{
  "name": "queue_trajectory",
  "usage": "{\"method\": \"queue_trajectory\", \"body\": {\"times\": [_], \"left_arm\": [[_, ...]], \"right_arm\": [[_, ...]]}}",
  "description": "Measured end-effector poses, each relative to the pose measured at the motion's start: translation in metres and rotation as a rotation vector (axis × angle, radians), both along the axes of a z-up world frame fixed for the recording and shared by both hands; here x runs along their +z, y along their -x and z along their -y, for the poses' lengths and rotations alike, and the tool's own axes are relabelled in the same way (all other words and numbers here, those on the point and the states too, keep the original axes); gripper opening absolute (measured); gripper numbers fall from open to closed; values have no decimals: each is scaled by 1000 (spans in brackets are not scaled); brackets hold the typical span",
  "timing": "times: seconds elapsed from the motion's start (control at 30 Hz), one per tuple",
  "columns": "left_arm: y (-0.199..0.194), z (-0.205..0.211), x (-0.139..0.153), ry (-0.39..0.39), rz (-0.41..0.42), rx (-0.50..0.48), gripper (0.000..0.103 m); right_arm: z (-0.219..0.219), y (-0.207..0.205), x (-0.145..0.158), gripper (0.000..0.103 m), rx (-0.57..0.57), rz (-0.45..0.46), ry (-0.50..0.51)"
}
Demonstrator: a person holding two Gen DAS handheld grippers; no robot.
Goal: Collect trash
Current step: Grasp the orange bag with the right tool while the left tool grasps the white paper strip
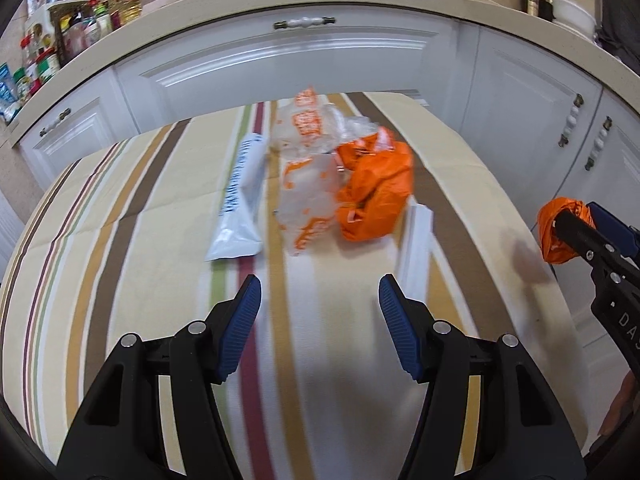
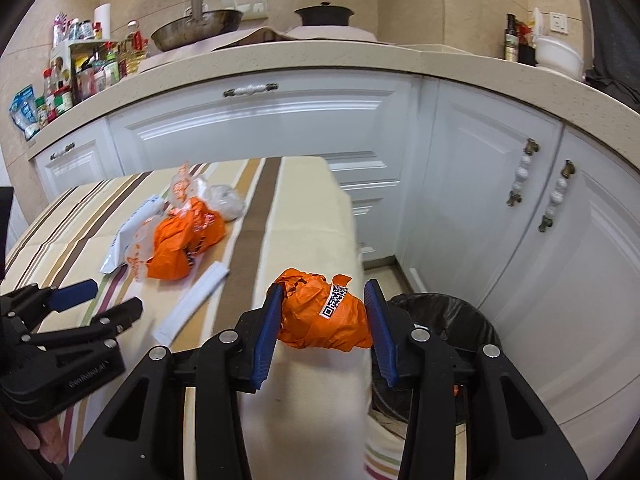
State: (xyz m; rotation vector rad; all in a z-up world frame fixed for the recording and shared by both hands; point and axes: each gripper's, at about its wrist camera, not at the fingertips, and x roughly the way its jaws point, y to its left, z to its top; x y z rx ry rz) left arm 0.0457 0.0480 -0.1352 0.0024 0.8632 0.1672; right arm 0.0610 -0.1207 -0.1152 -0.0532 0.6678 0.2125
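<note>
Collection is judged only begun: one crumpled orange wrapper (image 2: 324, 314) is clamped between the blue pads of the right gripper (image 2: 325, 312) at the table's edge, above the black-lined bin (image 2: 448, 312), not yet dropped. Nothing is held by the left gripper (image 1: 320, 294), whose jaws stand apart over the striped tablecloth (image 1: 120, 240). Farther off, a white sleeve (image 1: 416, 248), an orange bag (image 1: 376, 196), clear wrappers (image 1: 308, 184) and a white pouch (image 1: 240, 204) are left to be gathered
</note>
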Motion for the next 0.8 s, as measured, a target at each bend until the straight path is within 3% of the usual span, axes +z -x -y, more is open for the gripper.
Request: {"method": "queue_trajectory", "body": {"times": [0.53,0.63,0.73,0.8], "left_arm": [[-26,45,-17,-53,-39,-38,58],[-27,46,-16,-34,-37,-45,44],[-25,52,-16,-20,-35,-73,21],[-23,56,-16,-30,-34,-77,18]], "right_arm": [[67,-6,-4,42,-82,18,-56],[75,-7,-7,42,-93,15,-68],[81,-7,-9,42,-98,14,-76],[85,-7,-10,42,-103,14,-81]]}}
